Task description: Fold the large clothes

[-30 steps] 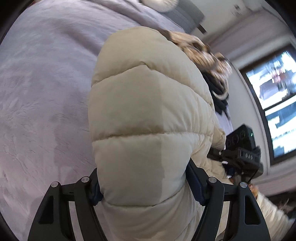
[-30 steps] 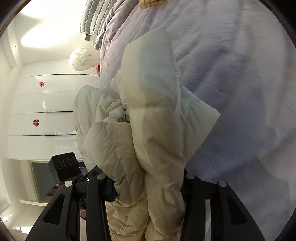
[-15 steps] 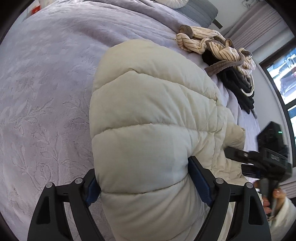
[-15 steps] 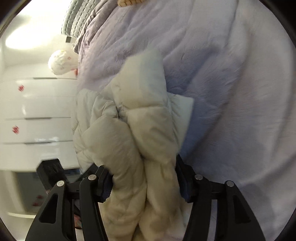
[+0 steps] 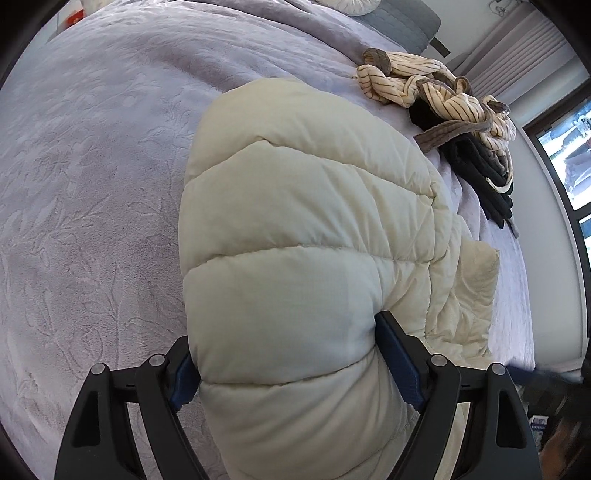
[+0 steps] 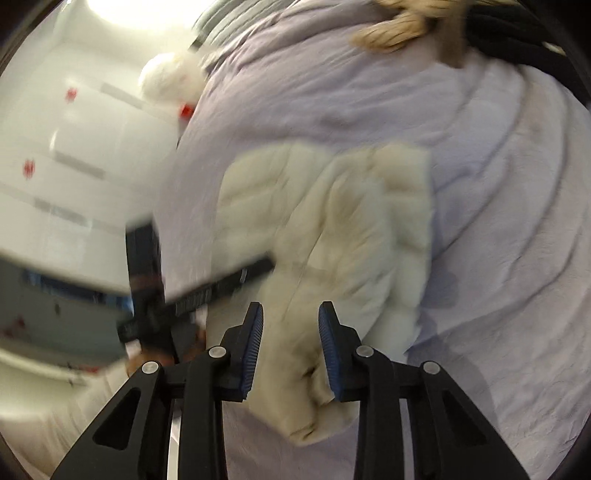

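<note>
Cream puffer jacket point(image 5: 303, 236) bunched on the lilac bed point(image 5: 92, 184), left gripper point(image 5: 291, 354) jaws clamped wide around one thick fold, right gripper point(image 6: 290, 332) jaws just narrowing, free above the jacket, striped and black clothes point(image 5: 443, 99) piled beyond.

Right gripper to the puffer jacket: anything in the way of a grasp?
Nothing visible. The right gripper, jaws just closing with no fabric visibly pinched, points straight at the cream puffer jacket on the lilac bedspread. The striped clothes pile lies well beyond the jacket, at the frame's top edge.
</note>
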The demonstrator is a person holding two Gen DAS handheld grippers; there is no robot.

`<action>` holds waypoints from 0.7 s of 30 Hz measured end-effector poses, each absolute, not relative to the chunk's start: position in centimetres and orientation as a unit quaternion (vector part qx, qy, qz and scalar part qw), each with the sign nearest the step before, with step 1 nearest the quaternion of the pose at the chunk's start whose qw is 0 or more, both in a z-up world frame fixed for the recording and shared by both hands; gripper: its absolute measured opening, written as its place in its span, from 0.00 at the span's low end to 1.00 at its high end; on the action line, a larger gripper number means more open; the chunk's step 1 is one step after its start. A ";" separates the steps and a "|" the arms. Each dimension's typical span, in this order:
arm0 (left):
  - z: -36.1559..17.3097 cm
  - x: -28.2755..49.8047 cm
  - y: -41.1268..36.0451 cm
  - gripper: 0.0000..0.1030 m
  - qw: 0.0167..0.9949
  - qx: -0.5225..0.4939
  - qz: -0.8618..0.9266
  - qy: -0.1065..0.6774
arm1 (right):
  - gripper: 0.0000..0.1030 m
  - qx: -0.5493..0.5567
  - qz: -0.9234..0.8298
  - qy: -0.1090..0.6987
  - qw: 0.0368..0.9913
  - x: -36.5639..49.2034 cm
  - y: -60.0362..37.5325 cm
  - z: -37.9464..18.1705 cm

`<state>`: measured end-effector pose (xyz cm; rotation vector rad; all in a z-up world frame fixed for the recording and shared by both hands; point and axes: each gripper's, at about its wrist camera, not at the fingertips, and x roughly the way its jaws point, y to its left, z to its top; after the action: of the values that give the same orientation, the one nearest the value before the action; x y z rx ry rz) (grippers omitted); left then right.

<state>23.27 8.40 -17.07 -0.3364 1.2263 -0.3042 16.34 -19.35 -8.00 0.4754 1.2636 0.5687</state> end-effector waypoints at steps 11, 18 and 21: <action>-15.5 22.5 9.1 0.83 0.800 -0.162 -0.133 0.562 | 0.31 0.184 0.224 0.607 0.740 15.0 -19.2 -12.4; -10.4 18.7 11.0 0.83 0.837 -0.154 -0.116 0.512 | 0.30 0.199 0.212 0.613 0.734 14.4 -19.6 -14.6; -9.4 16.1 10.3 0.83 0.840 -0.152 -0.131 0.505 | 0.29 0.214 0.206 0.614 0.731 14.5 -19.4 -15.8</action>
<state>16.12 10.26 -9.42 -0.3211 1.0675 -0.2769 14.46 -19.35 -15.82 0.4712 1.3516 0.4532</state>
